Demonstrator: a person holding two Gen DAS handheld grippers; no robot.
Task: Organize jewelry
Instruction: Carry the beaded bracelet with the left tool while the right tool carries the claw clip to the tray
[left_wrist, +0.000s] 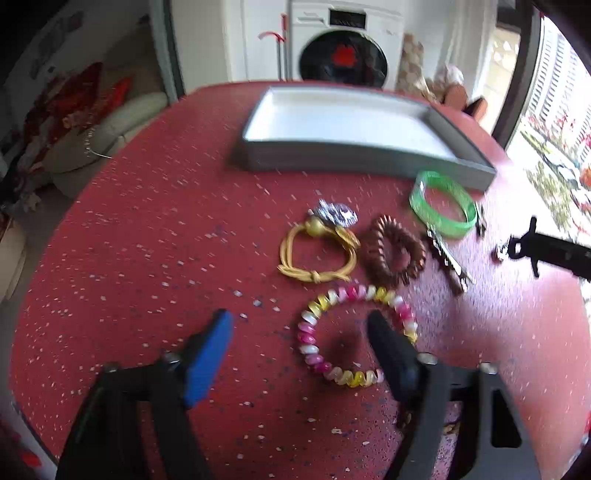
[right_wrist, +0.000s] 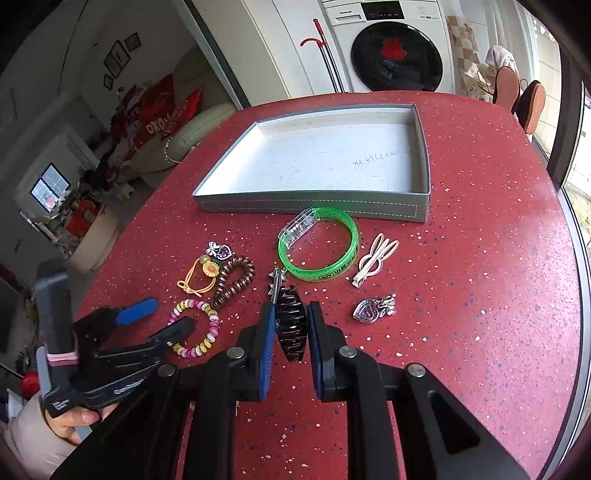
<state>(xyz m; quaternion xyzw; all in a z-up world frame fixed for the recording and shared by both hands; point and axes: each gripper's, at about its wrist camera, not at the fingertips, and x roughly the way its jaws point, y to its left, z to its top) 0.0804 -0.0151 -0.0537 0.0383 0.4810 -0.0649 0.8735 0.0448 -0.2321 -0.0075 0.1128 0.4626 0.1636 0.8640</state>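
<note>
Jewelry: all of it lies loose on the red speckled surface (right_wrist: 480, 221); the grey tray (right_wrist: 314, 205) beyond both sets of jaws holds nothing yet.
Right gripper (right_wrist: 290, 334): jaws narrowed around the black claw clip (right_wrist: 291, 328), a blue pad on either side; whether both pads press it cannot be told, and the clip appears to rest on the surface.
Left gripper (left_wrist: 301, 334): jaws spread wide and empty, straddling the near-left arc of the pink and yellow spiral band (left_wrist: 354, 332), one finger inside the ring and one outside.
Ahead of the right jaws: green bangle (right_wrist: 319, 245) just before the tray wall, silver clip (right_wrist: 275, 286) touching the black clip's far end, white clip (right_wrist: 375, 262) and heart brooch (right_wrist: 373, 308) off to the right.
Ahead of the left jaws: brown spiral tie (left_wrist: 393, 251) and yellow cord tie (left_wrist: 316, 251), side by side.
Step in hand: likely gripping the black clip to carry it into the tray.
Doing it well: squeeze across the clip's flat sides until firm, lift straight up so the silver clip is not dragged, clear the tray's near wall and the bangle.
Left side advice: close on one strand only, low to the surface.
</note>
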